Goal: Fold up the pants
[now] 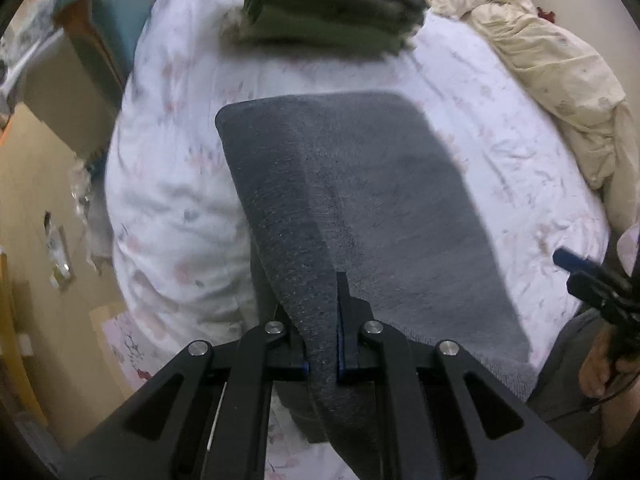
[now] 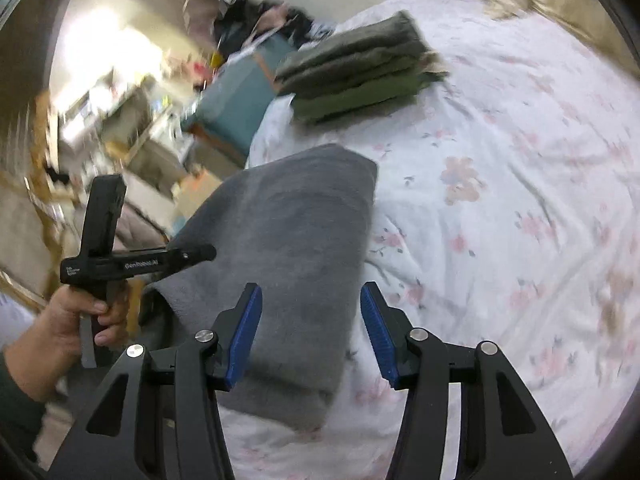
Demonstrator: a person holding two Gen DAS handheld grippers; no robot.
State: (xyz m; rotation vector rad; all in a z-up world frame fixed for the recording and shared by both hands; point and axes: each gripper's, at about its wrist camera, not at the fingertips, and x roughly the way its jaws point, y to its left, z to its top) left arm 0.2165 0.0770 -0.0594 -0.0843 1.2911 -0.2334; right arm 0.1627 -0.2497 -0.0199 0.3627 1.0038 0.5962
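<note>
Left gripper [image 1: 322, 344] is clamped on a raised fold of the grey pants [image 1: 380, 208], presumably for carrying it over; right gripper [image 2: 311, 332] is held apart, empty, above the pants near the bed [image 2: 520, 200] edge. "GenRobot.AI" is printed on the left tool.

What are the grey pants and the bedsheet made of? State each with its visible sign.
Grey pants: probably fleece or brushed knit; matte, fuzzy nap, thick soft folds. Bedsheet: likely thin woven cotton; flat, matte, finely creased, printed with pink flowers. Blur leaves both uncertain.
</note>
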